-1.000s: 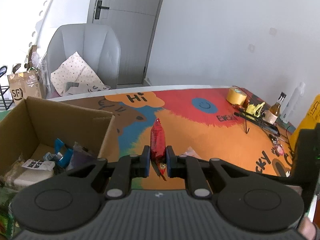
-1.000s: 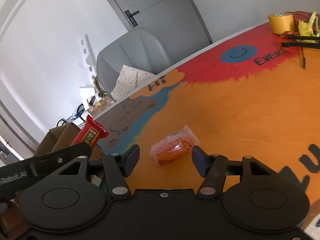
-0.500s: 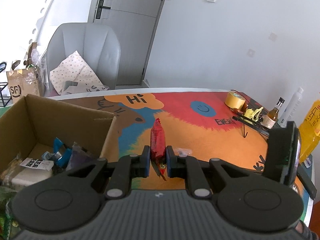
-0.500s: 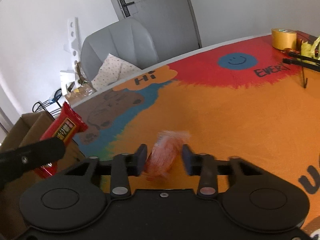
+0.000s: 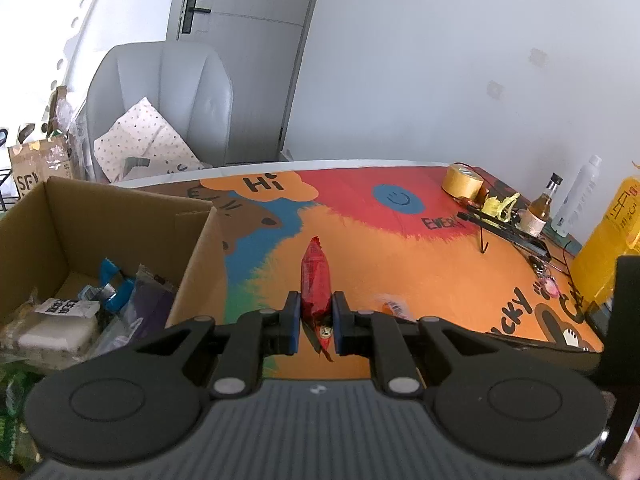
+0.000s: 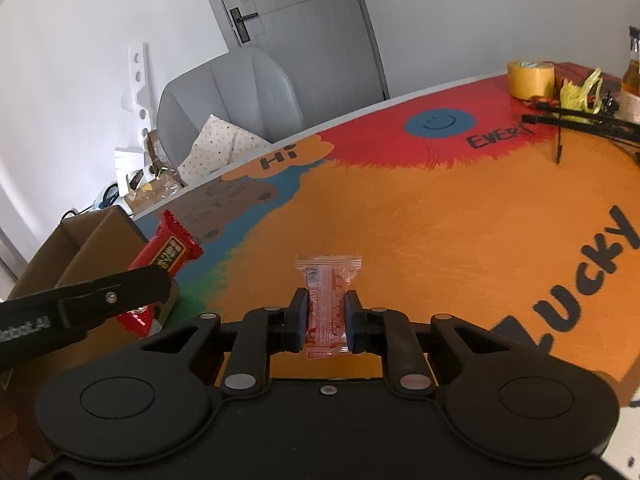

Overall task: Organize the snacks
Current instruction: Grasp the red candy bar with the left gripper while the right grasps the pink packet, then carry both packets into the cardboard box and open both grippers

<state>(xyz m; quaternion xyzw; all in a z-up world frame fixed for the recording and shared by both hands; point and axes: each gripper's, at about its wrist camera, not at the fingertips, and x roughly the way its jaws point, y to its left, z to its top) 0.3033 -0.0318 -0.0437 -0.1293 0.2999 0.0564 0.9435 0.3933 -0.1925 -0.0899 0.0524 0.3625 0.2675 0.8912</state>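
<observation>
The right claw [image 6: 326,316] pinches a small clear-wrapped orange snack [image 6: 327,300] across its middle, lifted above the table [image 6: 440,240]. The left claw [image 5: 316,316] is pressed onto a red snack packet [image 5: 315,280] beside the cardboard box [image 5: 120,216], which already holds other snacks. Both wrappers look light, crinkly and slippery, their contents probably crushable; a gentle mid-body grip suits them better than the flimsy sealed ends.
</observation>
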